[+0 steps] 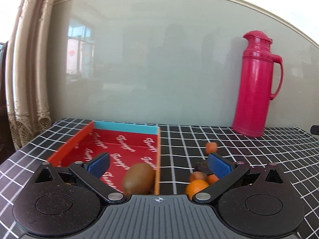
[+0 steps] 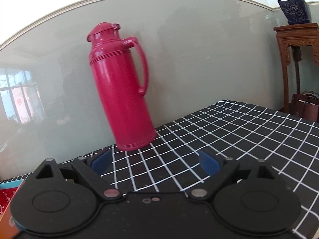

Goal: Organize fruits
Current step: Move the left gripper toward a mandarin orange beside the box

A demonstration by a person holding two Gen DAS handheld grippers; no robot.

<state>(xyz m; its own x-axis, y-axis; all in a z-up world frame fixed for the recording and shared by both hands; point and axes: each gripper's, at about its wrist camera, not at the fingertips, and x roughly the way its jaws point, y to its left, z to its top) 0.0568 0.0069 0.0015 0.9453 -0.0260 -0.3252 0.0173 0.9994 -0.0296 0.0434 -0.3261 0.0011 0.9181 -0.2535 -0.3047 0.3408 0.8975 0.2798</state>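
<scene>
Fruit is split by the red box point(image 1: 127, 139) wall: a kiwi point(image 1: 138, 178) already inside, oranges point(image 1: 196, 186) and what look like smaller orange fruits waiting lower right on the table point(image 1: 259, 159), so both tools, left tool point(image 1: 158, 164) and right tool point(image 2: 155, 162), gape wide and empty.

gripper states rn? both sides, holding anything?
Left gripper: open, holding nothing; kiwi in the red box below it.
Right gripper: open, empty, over the checked tablecloth.
</scene>
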